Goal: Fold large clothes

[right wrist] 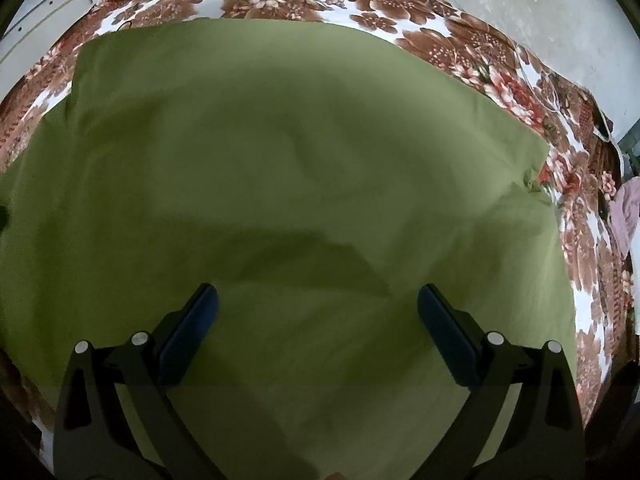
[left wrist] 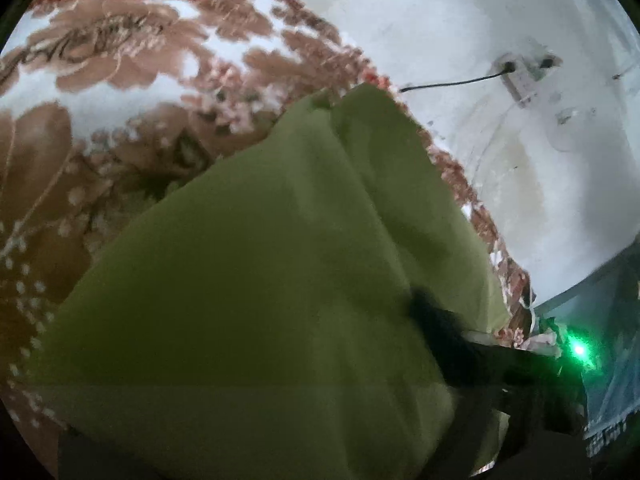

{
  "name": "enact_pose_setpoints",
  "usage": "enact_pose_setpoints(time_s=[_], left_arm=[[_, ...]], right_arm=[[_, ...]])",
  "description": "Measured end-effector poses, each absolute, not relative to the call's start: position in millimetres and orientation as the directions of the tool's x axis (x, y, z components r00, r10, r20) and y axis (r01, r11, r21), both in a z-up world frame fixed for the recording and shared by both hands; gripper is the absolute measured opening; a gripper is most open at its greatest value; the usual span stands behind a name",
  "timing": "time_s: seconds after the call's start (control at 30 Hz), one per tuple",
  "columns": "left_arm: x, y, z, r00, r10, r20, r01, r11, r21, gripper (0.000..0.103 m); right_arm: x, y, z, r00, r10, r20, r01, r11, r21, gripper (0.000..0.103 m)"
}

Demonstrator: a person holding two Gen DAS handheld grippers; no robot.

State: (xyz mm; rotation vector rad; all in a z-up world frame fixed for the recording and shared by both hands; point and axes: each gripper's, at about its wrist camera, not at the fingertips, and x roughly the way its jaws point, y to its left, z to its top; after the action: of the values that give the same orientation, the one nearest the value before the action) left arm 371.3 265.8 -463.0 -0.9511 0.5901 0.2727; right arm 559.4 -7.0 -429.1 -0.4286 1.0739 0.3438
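One green cloth (right wrist: 280, 168) lies spread on one flowered blanket (right wrist: 460, 40), directly below the right gripper (right wrist: 318, 312), whose jaws stand wide apart, holding nothing. The cloth drapes over and hides most of the left gripper (left wrist: 440, 320); its jaw state cannot be determined.
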Motion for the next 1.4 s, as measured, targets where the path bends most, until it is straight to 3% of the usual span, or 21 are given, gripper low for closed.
enact_pose_setpoints(time_s=[0.03, 0.1, 0.2, 0.27, 0.43, 0.73, 1.03, 1.1, 1.23, 1.4], left_arm=[[368.9, 267.9, -463.3, 0.810, -0.035, -0.586, -0.473, 0.553, -0.686, 0.051], [365.8, 268.5, -461.7, 0.802, -0.039, -0.596, -0.482, 0.548, -0.684, 0.031], [362.0, 265.6, -457.0, 0.798, -0.046, -0.600, -0.482, 0.548, -0.683, 0.018], [364.3, 262.4, -446.2, 0.800, -0.039, -0.599, -0.480, 0.558, -0.677, 0.016], [377.0, 240.9, -399.1, 0.827, -0.037, -0.561, -0.425, 0.611, -0.668, 0.013], [406.7, 168.8, -316.9, 0.854, -0.005, -0.521, -0.329, 0.770, -0.547, 0.013], [454.3, 53.2, -252.4, 0.869, 0.034, -0.493, -0.228, 0.912, -0.340, 0.013], [467.0, 26.7, -243.1, 0.874, 0.030, -0.485, -0.209, 0.925, -0.318, 0.013], [496.6, -28.6, -242.1, 0.864, 0.013, -0.503, -0.181, 0.941, -0.287, 0.012], [533.7, -114.0, -281.6, 0.803, 0.012, -0.595, -0.144, 0.974, -0.176, 0.012]], right_arm=[[559.8, -7.2, -429.8, 0.435, 0.061, -0.898, -0.467, 0.868, -0.168, 0.098], [559.6, -7.0, -431.7, 0.431, 0.059, -0.900, -0.463, 0.871, -0.165, 0.098], [560.0, -6.7, -436.1, 0.429, 0.055, -0.901, -0.462, 0.871, -0.166, 0.098], [560.0, -6.5, -439.2, 0.428, 0.047, -0.903, -0.459, 0.872, -0.172, 0.098], [562.9, -10.3, -444.7, 0.396, 0.051, -0.917, -0.440, 0.887, -0.141, 0.098], [562.9, -18.7, -448.2, 0.390, 0.090, -0.917, -0.453, 0.885, -0.105, 0.098], [577.5, -48.4, -436.7, 0.262, 0.266, -0.928, -0.504, 0.857, 0.104, 0.097], [584.5, -77.6, -416.0, 0.256, 0.306, -0.917, -0.515, 0.846, 0.138, 0.097], [609.7, -167.8, -372.4, 0.331, 0.258, -0.908, -0.482, 0.873, 0.073, 0.098], [648.7, -278.5, -353.8, 0.358, 0.189, -0.915, -0.382, 0.923, 0.041, 0.098]])
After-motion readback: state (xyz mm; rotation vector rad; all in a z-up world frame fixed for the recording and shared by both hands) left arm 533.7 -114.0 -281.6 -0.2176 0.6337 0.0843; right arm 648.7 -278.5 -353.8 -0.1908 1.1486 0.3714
